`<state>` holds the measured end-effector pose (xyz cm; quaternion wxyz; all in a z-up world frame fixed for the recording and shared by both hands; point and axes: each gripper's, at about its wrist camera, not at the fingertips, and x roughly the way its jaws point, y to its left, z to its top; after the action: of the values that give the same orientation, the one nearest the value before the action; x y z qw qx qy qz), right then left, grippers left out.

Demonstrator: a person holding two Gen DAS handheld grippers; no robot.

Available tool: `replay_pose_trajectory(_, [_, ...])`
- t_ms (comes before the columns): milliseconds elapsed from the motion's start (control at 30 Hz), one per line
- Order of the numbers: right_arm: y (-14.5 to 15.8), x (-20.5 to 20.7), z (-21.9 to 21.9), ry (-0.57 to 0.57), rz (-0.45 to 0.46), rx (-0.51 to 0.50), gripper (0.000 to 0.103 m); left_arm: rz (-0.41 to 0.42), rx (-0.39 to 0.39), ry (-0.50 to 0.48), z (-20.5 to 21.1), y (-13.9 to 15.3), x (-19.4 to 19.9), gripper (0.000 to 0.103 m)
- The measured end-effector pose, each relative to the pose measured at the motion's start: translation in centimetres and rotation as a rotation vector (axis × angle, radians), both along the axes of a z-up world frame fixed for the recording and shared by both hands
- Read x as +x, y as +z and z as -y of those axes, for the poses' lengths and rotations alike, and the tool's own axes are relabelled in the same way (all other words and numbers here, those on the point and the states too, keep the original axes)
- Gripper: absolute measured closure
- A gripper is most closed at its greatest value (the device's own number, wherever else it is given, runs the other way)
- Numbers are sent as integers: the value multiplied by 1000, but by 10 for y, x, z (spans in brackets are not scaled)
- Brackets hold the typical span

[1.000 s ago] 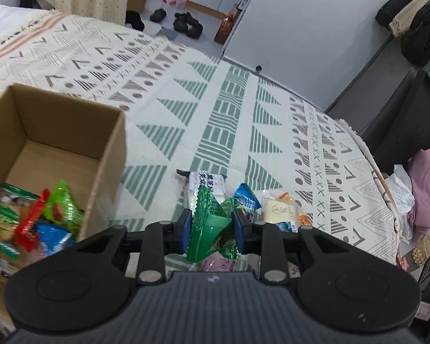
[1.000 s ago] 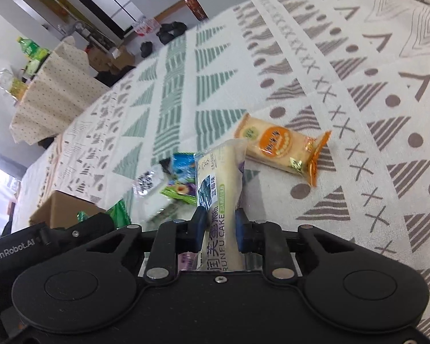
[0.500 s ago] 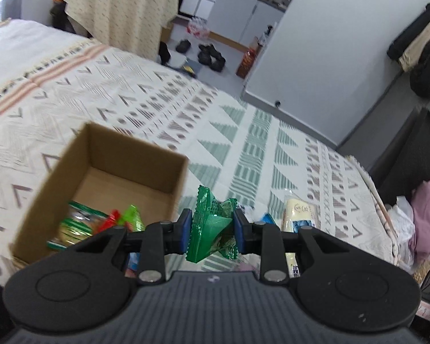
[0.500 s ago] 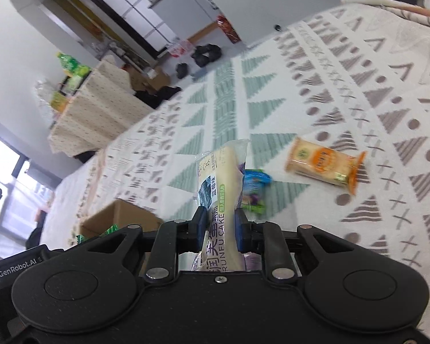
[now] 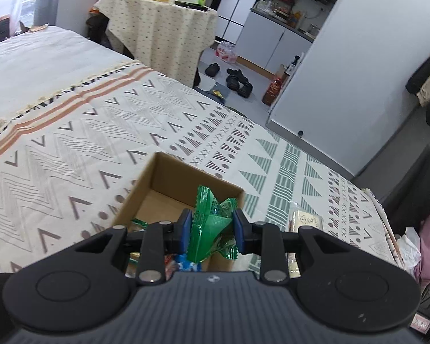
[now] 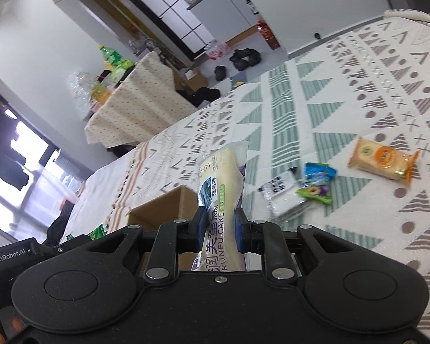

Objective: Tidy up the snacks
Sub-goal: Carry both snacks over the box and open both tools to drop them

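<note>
My left gripper (image 5: 212, 229) is shut on a green snack packet (image 5: 207, 228) and holds it above the open cardboard box (image 5: 157, 177), which has several snack packets inside. My right gripper (image 6: 220, 229) is shut on a long pale cake packet (image 6: 222, 189), held upright above the bed, with the box (image 6: 163, 209) just behind and left of it. Loose snacks lie on the patterned bedspread (image 6: 344, 120): an orange cracker packet (image 6: 382, 162), a blue-and-green packet (image 6: 316, 183) and a clear white packet (image 6: 282, 192).
The cake packet also shows at the right in the left wrist view (image 5: 304, 223). A table with a dotted cloth (image 5: 157, 28) and bottles stands beyond the bed. Shoes (image 5: 235, 77) lie on the floor. The other gripper's body (image 6: 11, 258) sits at lower left.
My left gripper has risen and swung left with the green packet, now over the box. My right gripper has lifted the cake packet higher and toward the box.
</note>
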<state>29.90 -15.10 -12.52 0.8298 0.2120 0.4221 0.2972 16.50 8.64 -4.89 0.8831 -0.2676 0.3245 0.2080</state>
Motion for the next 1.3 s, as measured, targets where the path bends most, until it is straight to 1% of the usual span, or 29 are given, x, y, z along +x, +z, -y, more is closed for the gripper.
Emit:
replay_pose_trajectory(167, [6,-13,-16,37,18,6,83,7,-2,11,-12,3,-10,74])
replay_pose_trajectory(333, [9,-23,-33,63,37,10,84,9,-18,25,-24,-1,-16,74])
replay_pose_trajectory(600, [4,-27,-54,93,50,-12,87,-7,-59,34,-43,-20,-17,74])
replay_pose_trajectory(1000, [-6,-22,-87,106,62,9,87,-40,-105,18,-64,-46,0,74])
replay_pose_trajectory(1033, [-7,-21,-89,102,62,18,82,-42,-107,16,-65,-48,2,73])
replay_pose_trajectory(1067, [-7,-20,-92,101,58,24,79,-45,-110,15,-67,-50,5,73])
replay_pose_trajectory(1133, [-7,-19,-93,94,59,32,65,-51,-117,13,-70,-53,10,73])
replay_pose_trajectory(1200, [-4,-19,-91,93,77,24,62,-53,-121,11,-72,-56,15,73])
replay_pose_trajectory(1300, [-4,-15,-86,76,70,9,62,-47,-119,15,-72,-56,21,71])
